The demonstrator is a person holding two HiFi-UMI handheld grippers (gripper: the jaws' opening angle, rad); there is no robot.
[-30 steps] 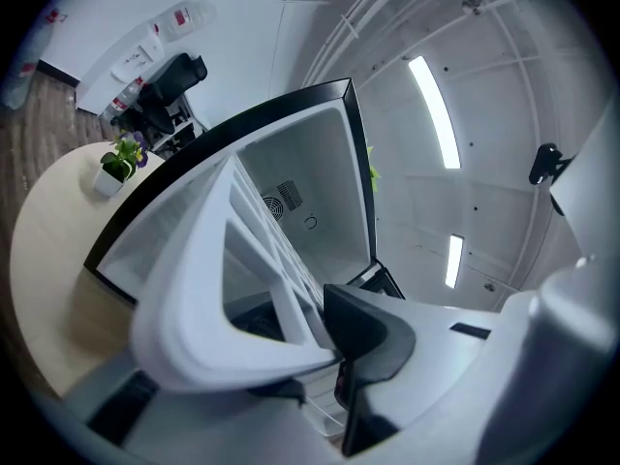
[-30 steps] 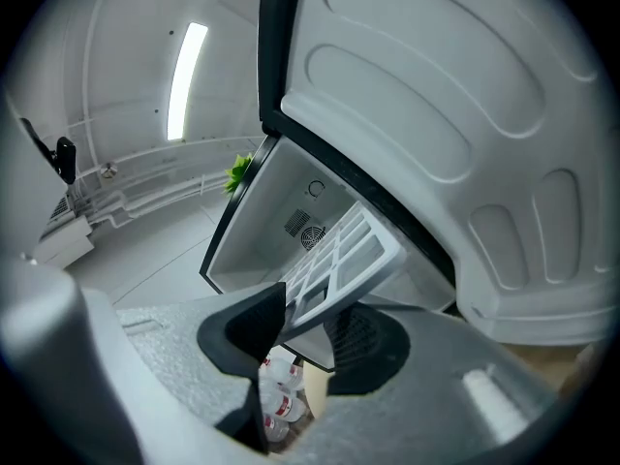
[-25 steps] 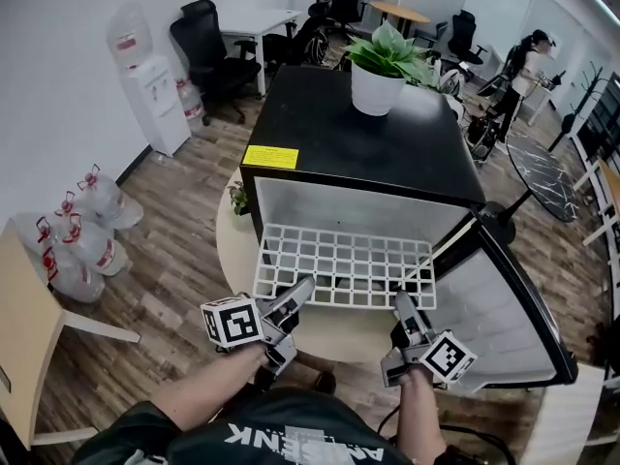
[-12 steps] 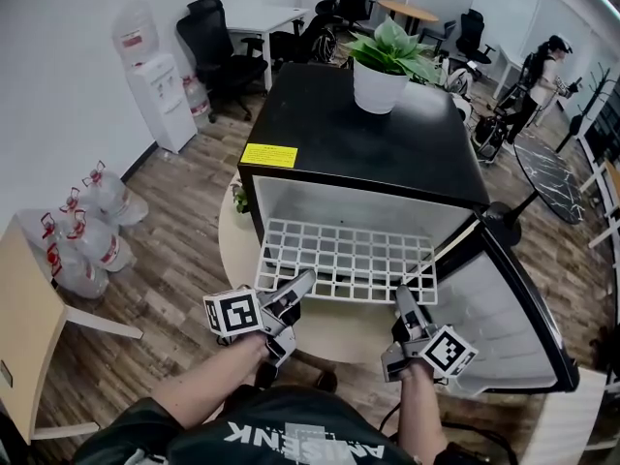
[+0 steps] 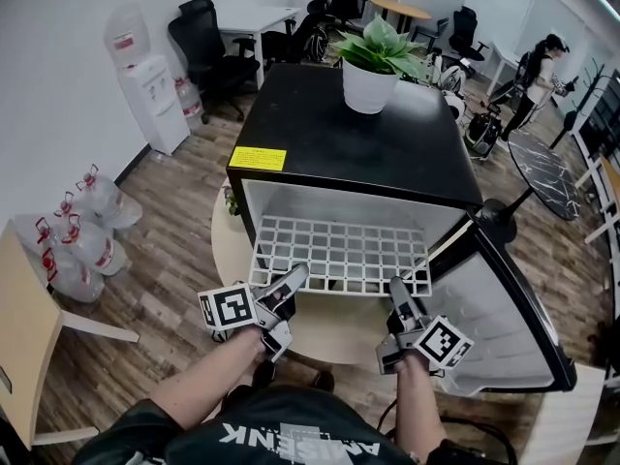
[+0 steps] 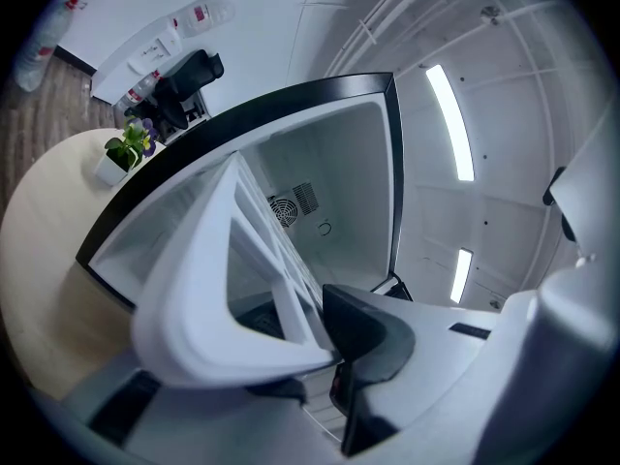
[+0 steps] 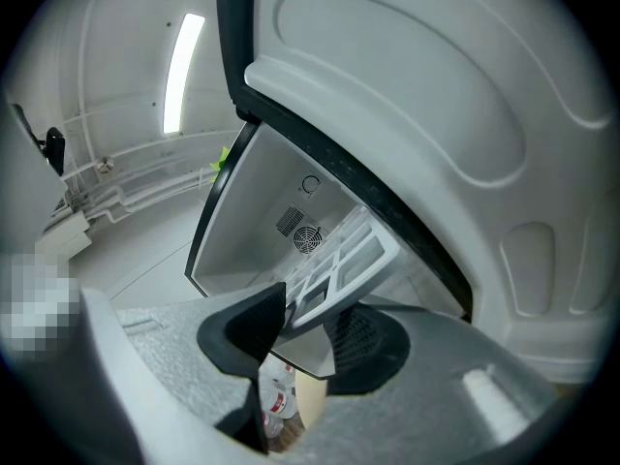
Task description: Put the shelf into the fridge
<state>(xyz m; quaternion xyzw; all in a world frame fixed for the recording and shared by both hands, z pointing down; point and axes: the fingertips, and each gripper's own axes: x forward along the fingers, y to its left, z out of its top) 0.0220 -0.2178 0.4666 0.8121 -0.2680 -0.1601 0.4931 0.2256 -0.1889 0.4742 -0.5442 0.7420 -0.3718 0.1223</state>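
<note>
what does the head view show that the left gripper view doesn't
Only the head view: the potted plant on top of the fridge, the open door at right, the water dispenser. Only the left gripper view: the fan vent on the fridge's back wall, the ceiling light. Both: the white grid shelf at the fridge's mouth.

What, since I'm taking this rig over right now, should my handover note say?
Left gripper: shut on the shelf at its near left corner; its jaws have just been closing on it.
Right gripper: shut on the shelf's near right edge.
Shelf: partway into the open fridge, near edge sticking out; door swung wide.
Done: shelf lined up and started in.
Left: slide it fully in, then release.
</note>
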